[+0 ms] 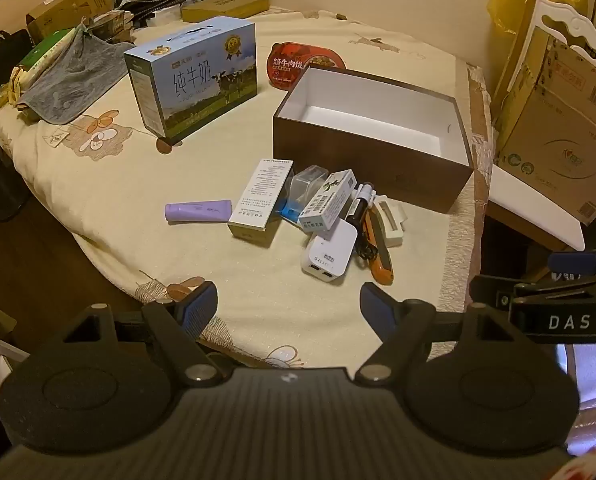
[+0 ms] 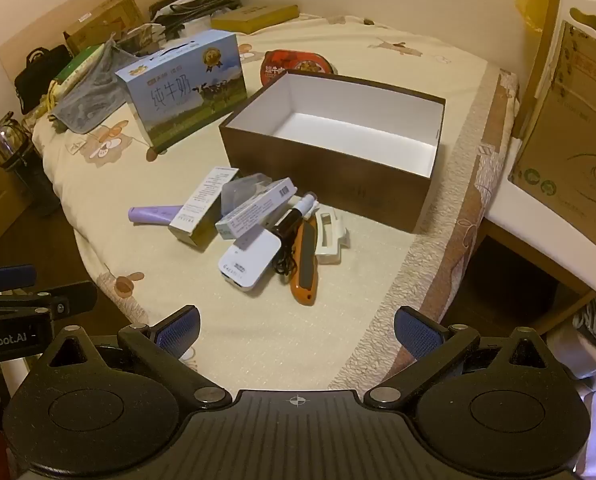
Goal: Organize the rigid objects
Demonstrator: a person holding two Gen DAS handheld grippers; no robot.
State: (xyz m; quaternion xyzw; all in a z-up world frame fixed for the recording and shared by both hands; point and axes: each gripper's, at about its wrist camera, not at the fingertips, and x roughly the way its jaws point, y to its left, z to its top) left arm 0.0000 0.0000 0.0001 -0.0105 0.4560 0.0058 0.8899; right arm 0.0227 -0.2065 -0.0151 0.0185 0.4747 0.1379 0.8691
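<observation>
An empty brown box (image 1: 362, 152) (image 2: 318, 160) with a white inside stands open on the bed. In front of it lies a pile: a purple tube (image 1: 197, 212) (image 2: 153, 215), a tall white carton (image 1: 259, 200) (image 2: 205, 204), a small white medicine box (image 1: 328, 200) (image 2: 253, 210), a white USB charger (image 1: 330, 254) (image 2: 249, 260), an orange utility knife (image 1: 380, 252) (image 2: 306, 264), a black pen-like item (image 2: 293, 218) and a white plastic holder (image 1: 390, 220) (image 2: 330, 236). My left gripper (image 1: 287, 304) and right gripper (image 2: 295, 332) are both open and empty, hovering short of the pile.
A blue milk carton (image 1: 193, 80) (image 2: 183, 88) and a red food tub (image 1: 298, 64) (image 2: 293, 66) stand behind. A grey cloth (image 1: 69, 80) and clutter lie far left. A cardboard box (image 1: 558, 132) sits on a chair to the right. The bed edge runs near my grippers.
</observation>
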